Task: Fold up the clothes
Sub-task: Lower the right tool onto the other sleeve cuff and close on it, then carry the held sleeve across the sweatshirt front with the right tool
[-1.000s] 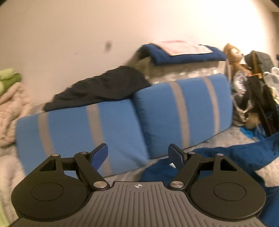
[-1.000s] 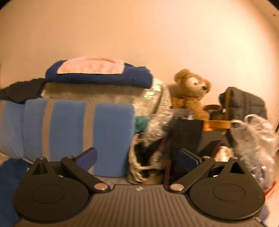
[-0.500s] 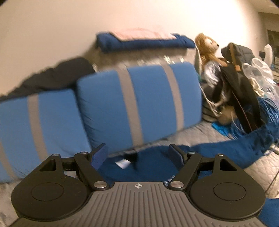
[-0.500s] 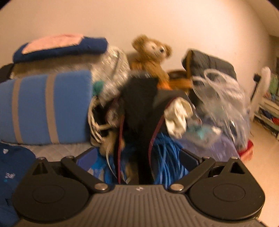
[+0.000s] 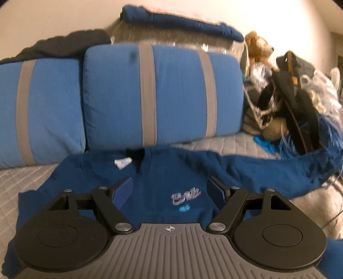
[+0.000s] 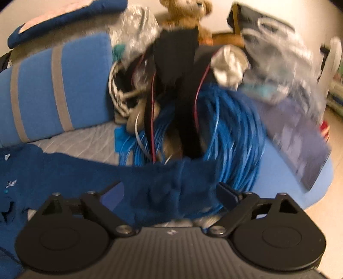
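A dark blue sweater (image 5: 163, 182) with a small pale chest logo (image 5: 185, 195) lies spread on the grey quilted bed (image 5: 27, 178). Its white neck label (image 5: 122, 163) faces the pillows. One long sleeve (image 5: 278, 169) stretches to the right. My left gripper (image 5: 170, 190) hovers open over the sweater's chest, with nothing between its blue pads. In the right wrist view the sleeve end (image 6: 171, 184) lies between the open fingers of my right gripper (image 6: 170, 196); whether the fingers touch it I cannot tell.
Two blue pillows with grey stripes (image 5: 163, 94) stand against the wall behind the sweater. Folded dark clothes (image 5: 182, 20) rest on top of them. To the right is a heap: blue cable coil (image 6: 231, 128), black garments (image 6: 182, 85), teddy bear (image 6: 186, 8), plastic bags (image 6: 278, 53).
Both grippers have tilted downward and dropped toward the bed. The left view now looks onto the sweater's chest instead of the pillows; the right view swung from the wall to the sleeve and cable heap.
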Available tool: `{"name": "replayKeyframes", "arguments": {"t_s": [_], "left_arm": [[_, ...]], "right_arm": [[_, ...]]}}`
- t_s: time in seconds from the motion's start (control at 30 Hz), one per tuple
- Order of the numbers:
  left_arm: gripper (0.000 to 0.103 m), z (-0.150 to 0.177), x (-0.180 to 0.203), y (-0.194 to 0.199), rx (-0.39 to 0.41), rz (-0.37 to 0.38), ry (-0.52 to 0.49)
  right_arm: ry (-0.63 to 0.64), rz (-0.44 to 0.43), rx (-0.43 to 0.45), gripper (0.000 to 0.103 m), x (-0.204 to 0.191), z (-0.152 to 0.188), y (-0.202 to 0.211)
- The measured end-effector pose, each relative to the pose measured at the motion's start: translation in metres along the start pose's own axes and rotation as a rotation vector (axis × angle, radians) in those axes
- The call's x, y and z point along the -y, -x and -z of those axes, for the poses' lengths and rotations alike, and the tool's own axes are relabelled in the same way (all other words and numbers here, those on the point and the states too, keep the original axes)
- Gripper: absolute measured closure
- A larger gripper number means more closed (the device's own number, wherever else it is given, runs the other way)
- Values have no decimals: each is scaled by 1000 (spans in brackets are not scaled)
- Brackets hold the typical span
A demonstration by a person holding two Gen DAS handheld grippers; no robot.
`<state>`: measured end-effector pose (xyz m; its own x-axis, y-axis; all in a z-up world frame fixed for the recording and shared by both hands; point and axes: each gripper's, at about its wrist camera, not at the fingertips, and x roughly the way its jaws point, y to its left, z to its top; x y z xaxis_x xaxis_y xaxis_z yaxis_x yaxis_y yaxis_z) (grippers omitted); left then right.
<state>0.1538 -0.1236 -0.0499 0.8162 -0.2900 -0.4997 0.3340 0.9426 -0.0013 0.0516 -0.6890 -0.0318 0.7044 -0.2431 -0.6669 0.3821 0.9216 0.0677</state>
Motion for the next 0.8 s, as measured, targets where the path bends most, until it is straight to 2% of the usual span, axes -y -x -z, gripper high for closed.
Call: {"name": "replayKeyframes", "arguments": {"t_s": [0.2,0.33,0.43,0.57,0.63,0.8], "left_arm": [[27,-2,0,4,27,22,2],[27,-1,-2,3,23,14,20],[27,-1,-3,2,21,6,29],[27,-1,-3,3,25,-5,33],[27,-1,-4,3,26,-8,34],[27,-2,-7,4,26,-18,45]], "right_arm": [[-192,-22,-67,24,10,22,-33],[-326,-23,-98,41,17,34,-53],[-412,-13,-87,53,20,37,-59],[-458,13,-60,71,21,39,-62],[-486,-1,-65,90,22,41,-64],[-394,-8,-12,94,8,33,-56]]}}
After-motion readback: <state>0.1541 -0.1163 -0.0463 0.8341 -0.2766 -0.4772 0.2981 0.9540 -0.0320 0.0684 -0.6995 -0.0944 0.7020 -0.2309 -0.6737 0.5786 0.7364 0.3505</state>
